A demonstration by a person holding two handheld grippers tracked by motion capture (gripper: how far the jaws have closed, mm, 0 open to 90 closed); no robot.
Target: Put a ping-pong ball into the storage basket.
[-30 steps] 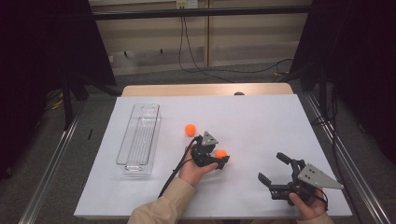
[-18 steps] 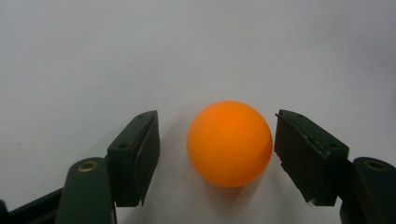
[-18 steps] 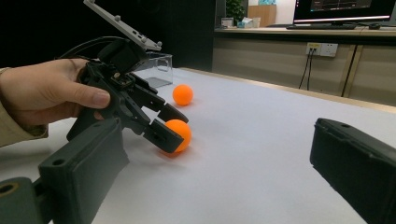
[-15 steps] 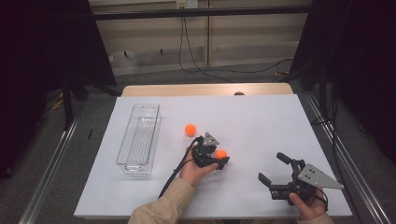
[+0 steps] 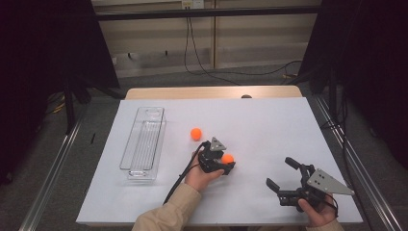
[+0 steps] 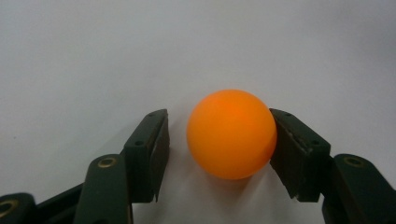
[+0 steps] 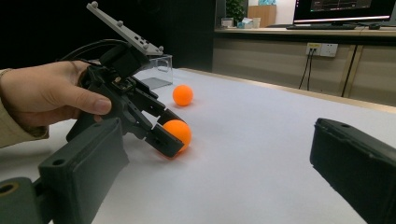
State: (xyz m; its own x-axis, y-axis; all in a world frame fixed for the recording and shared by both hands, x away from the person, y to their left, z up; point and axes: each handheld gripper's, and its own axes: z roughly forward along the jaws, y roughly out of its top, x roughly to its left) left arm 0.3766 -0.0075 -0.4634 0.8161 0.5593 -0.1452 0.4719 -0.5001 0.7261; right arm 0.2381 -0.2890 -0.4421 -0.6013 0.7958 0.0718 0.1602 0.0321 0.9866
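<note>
Beige sleeve (image 5: pixel 163 216); black two-jaw left claw (image 5: pixel 227 162) with grey triangular plate on top, black cable trailing behind; brass screws near jaws.

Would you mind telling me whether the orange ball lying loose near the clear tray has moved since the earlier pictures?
No. The loose ball lies at the same spot beside the clear tray, matching both earlier high views.

A second orange ball (image 5: pixel 195 133) is lying on the white table (image 5: pixel 269 120), near a clear, long plastic tray (image 5: pixel 143 143) that is sitting empty.
</note>
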